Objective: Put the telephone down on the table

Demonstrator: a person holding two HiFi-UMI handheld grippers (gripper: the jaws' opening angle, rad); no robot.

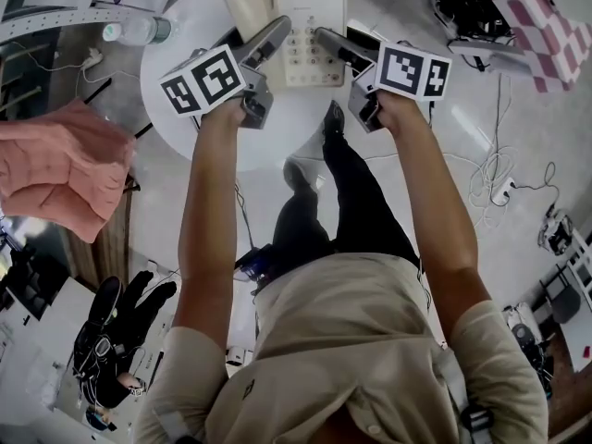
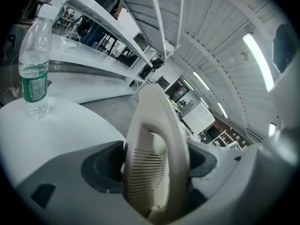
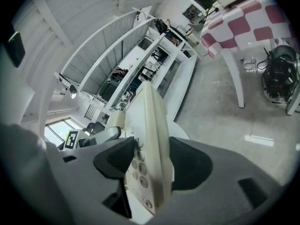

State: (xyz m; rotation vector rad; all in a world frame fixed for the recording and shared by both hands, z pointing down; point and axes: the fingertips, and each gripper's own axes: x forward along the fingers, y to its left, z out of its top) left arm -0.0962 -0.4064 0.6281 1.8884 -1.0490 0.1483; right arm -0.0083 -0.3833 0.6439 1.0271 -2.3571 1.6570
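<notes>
A cream desk telephone (image 1: pixel 298 28) with its handset (image 1: pixel 248 9) on the left side is over the round white table (image 1: pixel 185 95); I cannot tell whether it touches the top. My left gripper (image 1: pixel 274 33) is shut on its left edge, where the slotted handset end (image 2: pixel 149 165) fills the jaws of that gripper (image 2: pixel 157 168). My right gripper (image 1: pixel 326 39) is shut on the right edge. In the right gripper view the keypad side (image 3: pixel 146 144) stands edge-on between the pads of this gripper (image 3: pixel 151 165), with the left gripper (image 3: pixel 89 136) beyond it.
A clear water bottle (image 1: pixel 137 31) stands at the table's left edge, also upright in the left gripper view (image 2: pixel 33 62). A pink cloth (image 1: pixel 57 178) lies at the left. A red-checked table (image 1: pixel 541 24), a black bundle (image 1: pixel 462 3) and floor cables (image 1: pixel 490 178) are to the right.
</notes>
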